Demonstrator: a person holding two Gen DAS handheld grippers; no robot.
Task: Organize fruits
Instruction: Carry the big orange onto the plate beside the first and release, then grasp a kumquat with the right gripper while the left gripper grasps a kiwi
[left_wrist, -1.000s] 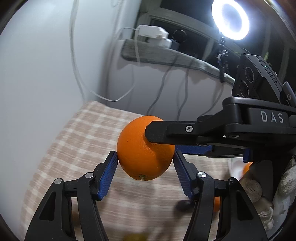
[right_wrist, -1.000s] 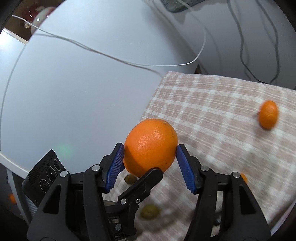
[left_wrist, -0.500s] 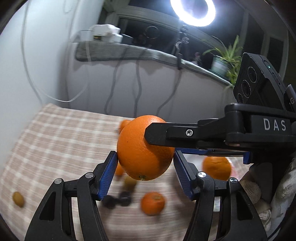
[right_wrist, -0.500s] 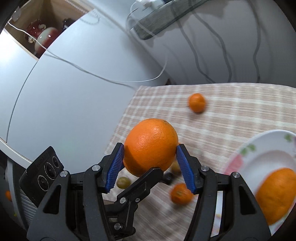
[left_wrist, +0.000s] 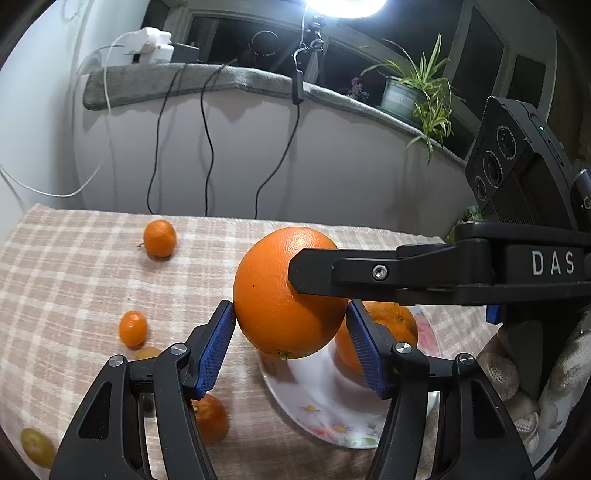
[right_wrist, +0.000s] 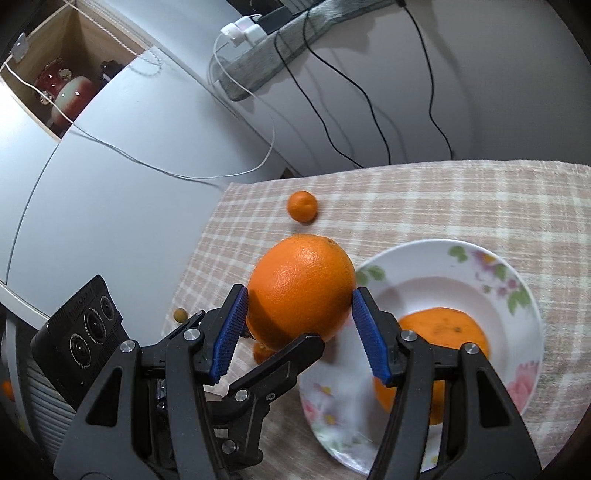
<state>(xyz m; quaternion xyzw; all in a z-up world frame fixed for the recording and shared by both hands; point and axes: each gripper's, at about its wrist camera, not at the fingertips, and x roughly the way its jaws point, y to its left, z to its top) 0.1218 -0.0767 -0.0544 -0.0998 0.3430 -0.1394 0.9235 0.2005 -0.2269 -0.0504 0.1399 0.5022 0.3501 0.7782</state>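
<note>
A large orange (left_wrist: 280, 295) hangs in the air, gripped from two sides at once. My left gripper (left_wrist: 290, 317) is shut on it, blue pads pressing its left and right flanks. My right gripper (right_wrist: 299, 299) is shut on the same orange (right_wrist: 301, 284); one of its black fingers (left_wrist: 332, 273) crosses the fruit from the right. The orange hovers just left of and above a white flowered plate (right_wrist: 532, 295), whose rim (left_wrist: 332, 424) lies under it. A second large orange (right_wrist: 443, 328) rests in the plate.
A checked tablecloth (left_wrist: 74, 266) carries loose fruit: a mandarin (left_wrist: 159, 238) at the back, a kumquat (left_wrist: 133, 328), another mandarin (left_wrist: 210, 417) and a greenish fruit (left_wrist: 37, 446) near the front left. Cables hang on the wall behind. A gloved hand (left_wrist: 517, 373) holds the right gripper.
Both grippers have carried the orange sideways across the cloth, away from the left edge. The plate with the second orange has come into view under them.
</note>
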